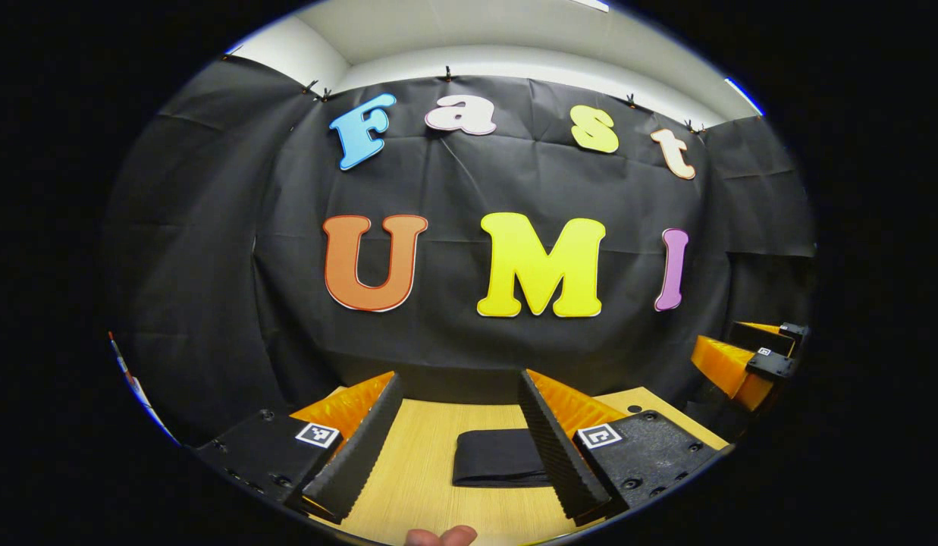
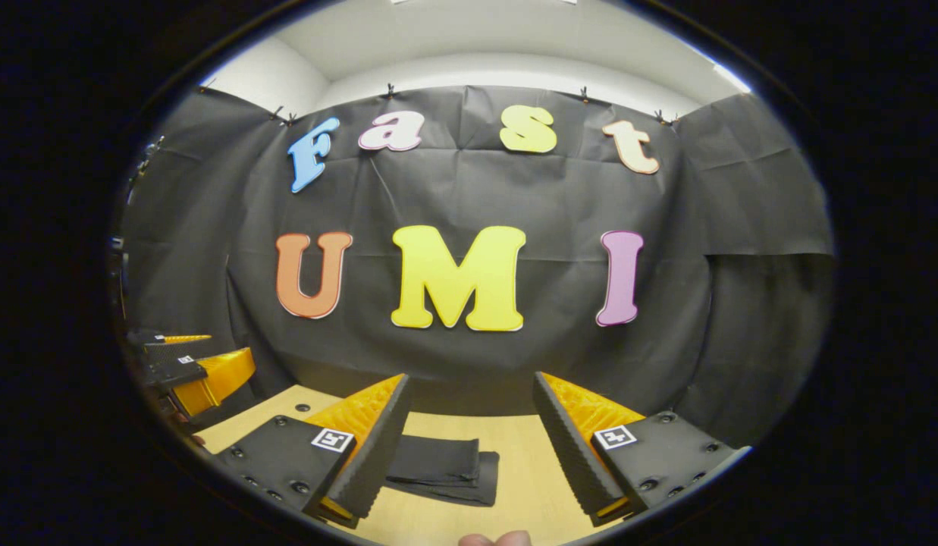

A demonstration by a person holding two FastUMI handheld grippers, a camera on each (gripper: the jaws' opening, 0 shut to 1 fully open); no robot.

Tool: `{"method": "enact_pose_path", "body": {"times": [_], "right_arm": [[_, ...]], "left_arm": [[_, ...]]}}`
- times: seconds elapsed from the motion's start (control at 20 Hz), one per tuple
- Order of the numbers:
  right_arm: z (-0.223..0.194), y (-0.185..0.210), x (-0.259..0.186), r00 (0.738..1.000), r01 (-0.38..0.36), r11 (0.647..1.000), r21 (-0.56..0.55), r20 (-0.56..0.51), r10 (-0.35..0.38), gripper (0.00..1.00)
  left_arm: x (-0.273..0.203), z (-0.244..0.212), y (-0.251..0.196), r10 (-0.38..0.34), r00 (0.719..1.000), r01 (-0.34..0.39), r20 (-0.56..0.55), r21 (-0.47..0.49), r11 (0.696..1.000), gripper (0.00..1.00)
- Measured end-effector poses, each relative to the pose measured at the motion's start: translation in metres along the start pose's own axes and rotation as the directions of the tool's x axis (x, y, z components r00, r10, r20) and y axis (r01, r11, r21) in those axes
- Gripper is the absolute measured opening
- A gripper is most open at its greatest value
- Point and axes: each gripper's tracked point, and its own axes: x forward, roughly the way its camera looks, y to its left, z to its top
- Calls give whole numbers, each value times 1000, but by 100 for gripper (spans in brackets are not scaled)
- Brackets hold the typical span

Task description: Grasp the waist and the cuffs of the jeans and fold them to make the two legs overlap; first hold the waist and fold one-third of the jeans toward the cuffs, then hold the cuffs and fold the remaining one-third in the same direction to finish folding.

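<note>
Left gripper (image 1: 459, 444) above wooden table (image 1: 423, 485)

The booth is lit evenly from above; the pale ceiling (image 1: 469, 30) is the brightest part and a little washed out near its edges. The wooden table (image 1: 431, 470) takes soft light with no strong glare, and the shadows on it are weak. The black cloth wall (image 2: 469, 364) drinks the light, so its folds show only faintly. Both views are sharp in the middle. Toward the edges straight lines bend strongly, and the picture there becomes darker and slightly soft, with a thin blue fringe.
</note>
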Motion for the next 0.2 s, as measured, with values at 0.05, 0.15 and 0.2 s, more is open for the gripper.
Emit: {"method": "enact_pose_path", "body": {"times": [0.05, 0.15, 0.2], "right_arm": [[0, -1, -1, 1000, 3, 1000, -2, 0, -3, 99], [-1, -2, -1, 1000, 11, 1000, -8, -2, -11, 94], [0, -3, -1, 1000, 12, 1000, -3, -3, -12, 99]], "left_arm": [[1, 0, -1, -4, 1000, 4, 1, 0, 1000, 98], [0, 2, -2, -7, 1000, 7, 5, 2, 1000, 98], [2, 2, -2, -9, 1000, 9, 7, 2, 1000, 98]]}}
